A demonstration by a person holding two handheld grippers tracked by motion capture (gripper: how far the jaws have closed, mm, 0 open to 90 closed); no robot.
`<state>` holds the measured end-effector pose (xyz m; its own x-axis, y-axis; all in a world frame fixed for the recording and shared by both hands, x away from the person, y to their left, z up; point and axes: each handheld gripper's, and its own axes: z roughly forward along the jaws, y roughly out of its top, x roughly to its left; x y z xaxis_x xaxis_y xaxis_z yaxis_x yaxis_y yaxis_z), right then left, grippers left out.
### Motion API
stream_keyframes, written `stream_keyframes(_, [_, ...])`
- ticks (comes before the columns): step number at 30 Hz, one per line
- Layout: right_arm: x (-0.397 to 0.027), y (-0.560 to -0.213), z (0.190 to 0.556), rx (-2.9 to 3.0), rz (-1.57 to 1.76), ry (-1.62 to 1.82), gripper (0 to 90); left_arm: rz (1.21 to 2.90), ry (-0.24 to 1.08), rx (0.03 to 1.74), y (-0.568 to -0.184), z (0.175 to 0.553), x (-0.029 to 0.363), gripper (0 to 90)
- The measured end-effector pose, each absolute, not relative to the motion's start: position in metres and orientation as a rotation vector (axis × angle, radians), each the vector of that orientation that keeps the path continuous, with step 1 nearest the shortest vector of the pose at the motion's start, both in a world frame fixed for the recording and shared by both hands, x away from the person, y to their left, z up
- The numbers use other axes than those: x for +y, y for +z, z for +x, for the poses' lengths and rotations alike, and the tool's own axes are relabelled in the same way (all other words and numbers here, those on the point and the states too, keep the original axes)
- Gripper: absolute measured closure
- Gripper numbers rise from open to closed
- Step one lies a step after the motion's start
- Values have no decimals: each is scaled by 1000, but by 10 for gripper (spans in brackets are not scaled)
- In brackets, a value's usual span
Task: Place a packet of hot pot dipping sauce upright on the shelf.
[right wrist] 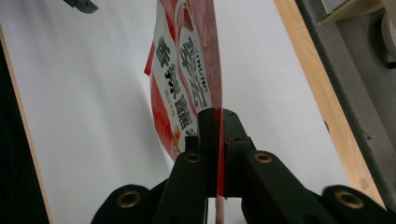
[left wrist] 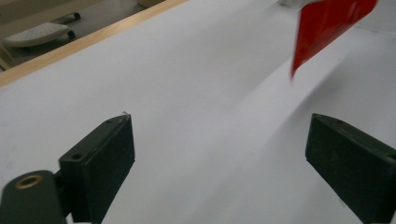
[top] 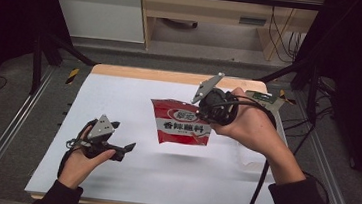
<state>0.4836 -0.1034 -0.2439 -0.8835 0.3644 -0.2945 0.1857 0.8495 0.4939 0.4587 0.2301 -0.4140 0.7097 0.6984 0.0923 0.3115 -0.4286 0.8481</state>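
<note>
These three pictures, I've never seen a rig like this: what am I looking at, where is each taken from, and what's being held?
No robot here: a person holds a two-jaw gripper in each hand over a white table. The high view looks down from above the person's side. The other two come from cameras riding on the grippers, looking along their black jaws. The right gripper is shut on the edge of a red packet, which hangs above the table with its shadow below. The left gripper is open with nothing between its jaws, low over the bare table; the red corner at the top of its view is the same packet. A clear item beside the right forearm is too faint to tell.
</note>
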Motion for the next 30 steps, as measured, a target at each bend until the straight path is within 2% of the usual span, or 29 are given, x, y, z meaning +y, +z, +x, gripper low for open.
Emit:
stream_keyframes(8, [-126, -226, 480, 2610, 460, 689, 897, 1979, 587, 855, -435, 458, 253, 65])
stream_keyframes(30, [-202, -198, 462, 2507, 599, 724, 898, 2013, 642, 865, -441, 459, 256, 54])
